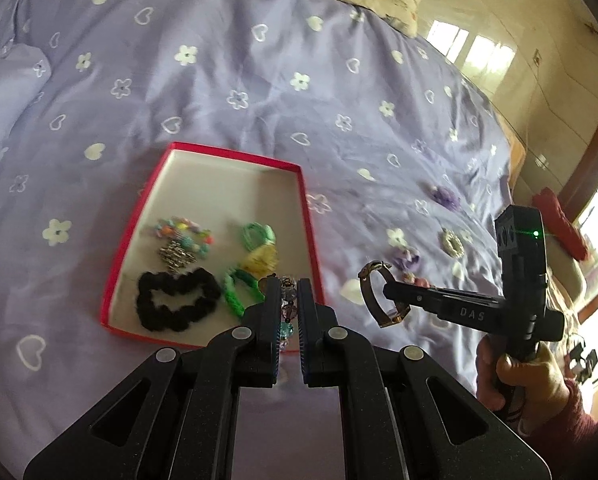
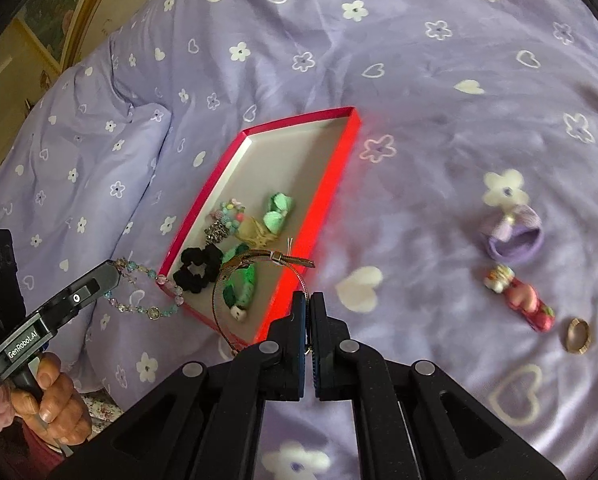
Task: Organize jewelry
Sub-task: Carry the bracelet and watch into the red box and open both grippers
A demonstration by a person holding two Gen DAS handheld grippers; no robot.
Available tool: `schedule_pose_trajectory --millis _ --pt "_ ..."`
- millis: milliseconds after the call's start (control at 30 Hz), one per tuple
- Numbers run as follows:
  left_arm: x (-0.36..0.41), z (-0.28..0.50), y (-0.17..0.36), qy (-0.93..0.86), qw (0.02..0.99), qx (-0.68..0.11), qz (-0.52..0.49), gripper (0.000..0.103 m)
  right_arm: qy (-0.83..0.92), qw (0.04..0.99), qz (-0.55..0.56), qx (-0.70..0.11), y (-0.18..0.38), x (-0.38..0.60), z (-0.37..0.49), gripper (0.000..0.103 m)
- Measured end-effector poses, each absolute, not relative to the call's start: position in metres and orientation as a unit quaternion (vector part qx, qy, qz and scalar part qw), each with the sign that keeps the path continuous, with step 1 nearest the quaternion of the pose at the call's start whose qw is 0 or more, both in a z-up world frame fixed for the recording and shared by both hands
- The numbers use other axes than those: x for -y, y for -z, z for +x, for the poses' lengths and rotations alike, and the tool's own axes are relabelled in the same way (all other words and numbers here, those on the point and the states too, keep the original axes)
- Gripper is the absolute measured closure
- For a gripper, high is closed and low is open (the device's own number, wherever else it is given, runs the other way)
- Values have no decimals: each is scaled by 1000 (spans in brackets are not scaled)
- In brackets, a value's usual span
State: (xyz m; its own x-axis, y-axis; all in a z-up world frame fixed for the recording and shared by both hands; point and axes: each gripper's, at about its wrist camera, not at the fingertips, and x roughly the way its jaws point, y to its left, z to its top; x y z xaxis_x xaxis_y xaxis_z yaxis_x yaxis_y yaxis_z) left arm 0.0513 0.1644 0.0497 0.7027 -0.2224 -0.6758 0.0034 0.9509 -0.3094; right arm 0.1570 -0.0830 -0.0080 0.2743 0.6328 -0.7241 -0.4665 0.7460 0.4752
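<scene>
My landmark is the red box (image 1: pixel 305 216), open-topped on the bed's lilac duvet (image 1: pixel 219 80). Its contents are motion-blurred: I make out a black scrunchie (image 1: pixel 175 300), green hair ties (image 1: pixel 255 236) and a cluster of coloured beads (image 1: pixel 183 236), but not how they overlap. My own linkage cuts off the box's near corner in both wrist views.

The left gripper (image 1: pixel 290 292) pitches downward over the box's near right corner, its fingers clamped together on a string of clear and pastel beads, the bead bracelet (image 2: pixel 139 280); seen from the right wrist camera, the bracelet dangles outside the box's near left corner. The left hand (image 2: pixel 55 404) grips the handle, a sleeve partly out of frame.

The right gripper (image 2: pixel 309 312) also pitches downward, just outside the box's near right wall, fingers pressed shut on a brown watch strap (image 2: pixel 259 260) that arcs over the box's near end. The right hand (image 1: pixel 515 376) is cropped at the edge.

Well right of the box lie a lilac scrunchie (image 2: pixel 515 236), a pink clip (image 2: pixel 523 300) and a gold ring (image 2: pixel 578 334).
</scene>
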Motion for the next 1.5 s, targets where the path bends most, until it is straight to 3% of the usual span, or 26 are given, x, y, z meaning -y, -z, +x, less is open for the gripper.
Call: schedule_pose_trajectory --millis 967,1500 --pt "-228 149 -21 37 900 -381 -211 97 -333 793 67 -507 22 3 236 101" --pt "-257 204 27 -12 881 -414 -228 97 -316 787 25 -529 45 -38 270 101"
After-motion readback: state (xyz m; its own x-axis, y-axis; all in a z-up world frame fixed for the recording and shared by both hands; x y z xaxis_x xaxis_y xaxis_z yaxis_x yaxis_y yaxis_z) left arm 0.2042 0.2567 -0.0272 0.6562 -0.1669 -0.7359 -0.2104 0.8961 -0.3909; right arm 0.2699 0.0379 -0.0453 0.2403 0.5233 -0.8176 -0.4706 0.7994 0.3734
